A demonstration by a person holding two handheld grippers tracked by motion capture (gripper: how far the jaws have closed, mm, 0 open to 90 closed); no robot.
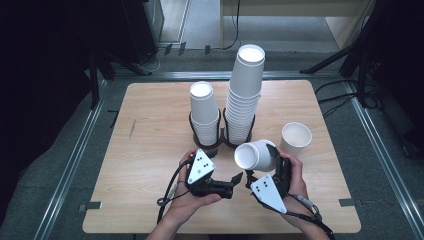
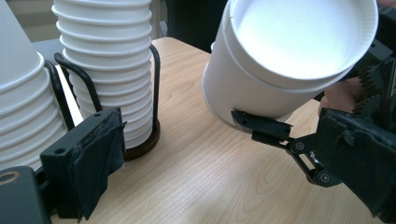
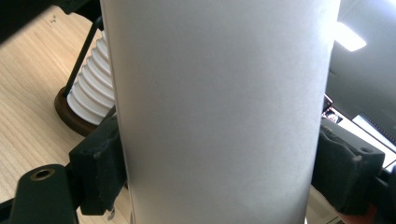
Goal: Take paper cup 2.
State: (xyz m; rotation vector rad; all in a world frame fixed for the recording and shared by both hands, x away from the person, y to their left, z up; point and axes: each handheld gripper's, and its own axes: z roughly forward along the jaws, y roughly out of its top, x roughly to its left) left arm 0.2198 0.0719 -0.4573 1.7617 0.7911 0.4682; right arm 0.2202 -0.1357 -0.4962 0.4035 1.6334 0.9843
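while the left claw (image 1: pixel 239 176) hangs released and empty just above the table (image 1: pixel 150 150), in front of the short cup stack (image 1: pixel 204 112) in its wire holder, the job looks only partly done. beside it rises the tall cup stack (image 1: pixel 245 92), and near its foot the right claw (image 1: pixel 272 152) is clenched on a tilted paper cup (image 1: pixel 254 155), mouth towards the person. one loose cup (image 1: pixel 296 138) stands upright at the right, so both likely have yet to join a stack.

two cup stacks (image 1: pixel 227 102) behind, lone cup (image 1: pixel 296 139) right
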